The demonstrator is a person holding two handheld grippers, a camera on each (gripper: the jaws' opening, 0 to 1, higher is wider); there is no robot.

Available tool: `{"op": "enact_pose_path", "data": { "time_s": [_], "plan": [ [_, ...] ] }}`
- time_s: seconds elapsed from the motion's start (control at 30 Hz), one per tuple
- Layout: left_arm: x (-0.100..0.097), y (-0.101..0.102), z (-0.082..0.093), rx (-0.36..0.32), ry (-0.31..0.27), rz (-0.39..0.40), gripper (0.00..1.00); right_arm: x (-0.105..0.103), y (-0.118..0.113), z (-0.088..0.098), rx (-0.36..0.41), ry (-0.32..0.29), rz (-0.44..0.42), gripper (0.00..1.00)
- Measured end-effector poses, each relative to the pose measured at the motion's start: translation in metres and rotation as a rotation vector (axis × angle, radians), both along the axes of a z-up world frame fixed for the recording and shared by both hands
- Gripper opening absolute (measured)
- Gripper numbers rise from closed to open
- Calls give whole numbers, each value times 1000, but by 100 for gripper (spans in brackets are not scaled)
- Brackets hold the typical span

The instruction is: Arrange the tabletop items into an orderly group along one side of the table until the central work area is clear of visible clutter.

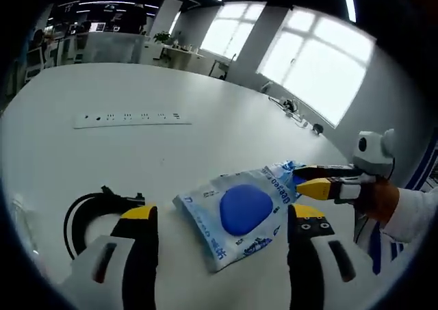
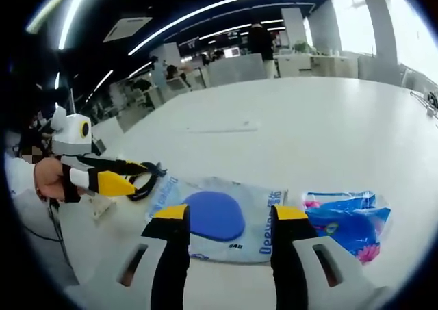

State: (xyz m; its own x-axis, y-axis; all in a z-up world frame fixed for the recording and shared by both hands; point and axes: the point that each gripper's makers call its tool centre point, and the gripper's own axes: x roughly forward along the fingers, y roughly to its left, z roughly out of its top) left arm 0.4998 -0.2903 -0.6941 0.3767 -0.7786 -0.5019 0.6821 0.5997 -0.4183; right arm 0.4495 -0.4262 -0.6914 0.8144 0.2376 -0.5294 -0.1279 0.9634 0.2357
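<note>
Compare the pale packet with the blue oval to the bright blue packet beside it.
The pale packet is whitish with one big blue oval and blue lettering; the bright blue packet is blue all over with pink flower marks. The pale packet looks larger and lies flat between the right gripper's open jaws; the bright blue packet lies off to the side, crinkled. Both are soft plastic packs on the white table.

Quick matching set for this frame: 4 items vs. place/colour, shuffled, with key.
Items:
1. wipes pack
2. cable
3. power strip
4. tissue pack

Descriptions:
A. black, coiled, by the left gripper's left jaw
B. white with a blue oval, between the jaws in both views
C. long, white, flat, farther up the table
D. blue with pink, by the right gripper's right jaw

Pairs: 1-B, 2-A, 3-C, 4-D
</note>
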Motion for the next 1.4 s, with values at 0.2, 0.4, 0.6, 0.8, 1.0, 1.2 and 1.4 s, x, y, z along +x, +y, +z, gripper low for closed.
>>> {"op": "enact_pose_path", "data": {
  "time_s": [0.2, 0.4, 0.6, 0.8, 1.0, 1.2, 1.4],
  "plan": [
    [-3, 4, 5, -8, 3, -11, 87, -1, 3, 5, 5, -5, 8, 49],
    [-7, 9, 12, -20, 9, -31, 89, -2, 6, 8, 7, -8, 12, 50],
    [-11, 18, 20, -1, -32, -56, 93, -4, 10, 12, 12, -12, 21, 51],
    [-12, 31, 35, -10, -59, -47, 94, -6, 14, 19, 10, -23, 31, 51],
    [-11, 45, 47, -11, -84, -33, 95, -7, 19, 24, 5, -31, 43, 51],
    [-12, 62, 54, -5, -99, -16, 95, -7, 25, 34, 2, -42, 58, 51],
    [-14, 76, 59, -1, -107, 4, 95, -8, 34, 39, -5, -48, 78, 51]
  ]
}}
